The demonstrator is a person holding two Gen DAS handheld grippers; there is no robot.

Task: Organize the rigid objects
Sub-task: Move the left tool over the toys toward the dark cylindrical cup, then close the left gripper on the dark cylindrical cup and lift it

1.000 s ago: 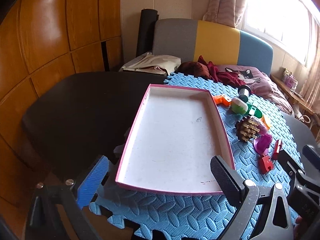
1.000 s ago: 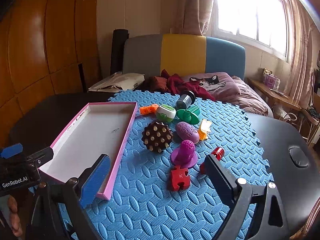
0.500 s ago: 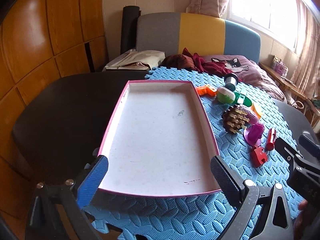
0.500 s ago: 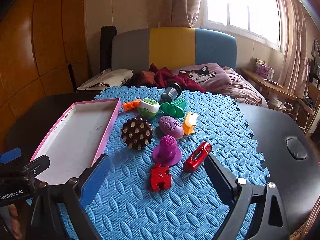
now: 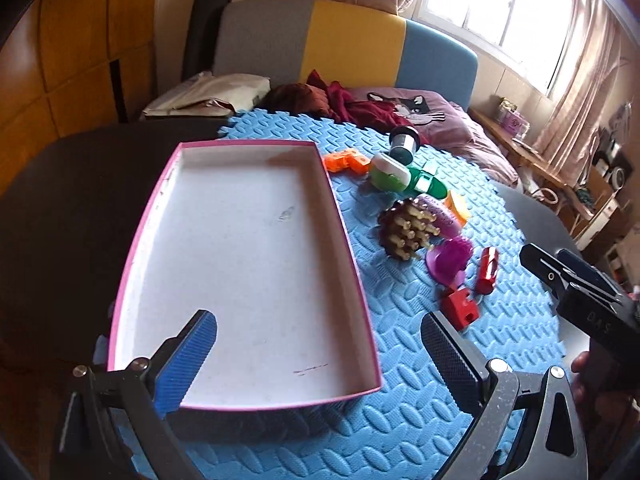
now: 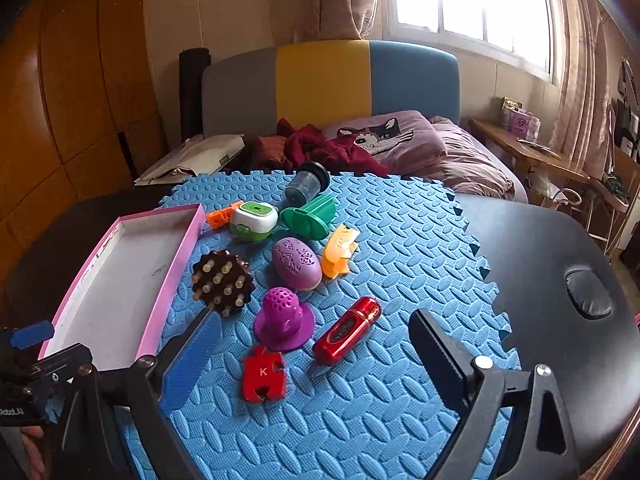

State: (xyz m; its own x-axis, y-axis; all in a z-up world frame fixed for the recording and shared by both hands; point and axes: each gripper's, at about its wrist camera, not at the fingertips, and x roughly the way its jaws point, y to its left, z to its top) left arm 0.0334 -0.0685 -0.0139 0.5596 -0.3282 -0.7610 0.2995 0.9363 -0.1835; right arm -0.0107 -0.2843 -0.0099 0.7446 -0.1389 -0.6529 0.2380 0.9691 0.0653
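Left tongs: wide, empty, over pink tray
Right tongs: wide, above red puzzle piece

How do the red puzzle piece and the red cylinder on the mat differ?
The red puzzle piece is flat, with a white K on top; the red cylinder is rounded and glossy, with a dark panel along its side. The puzzle piece lies nearer the right gripper; the cylinder lies farther, angled. Both are red and rest on the blue foam mat.
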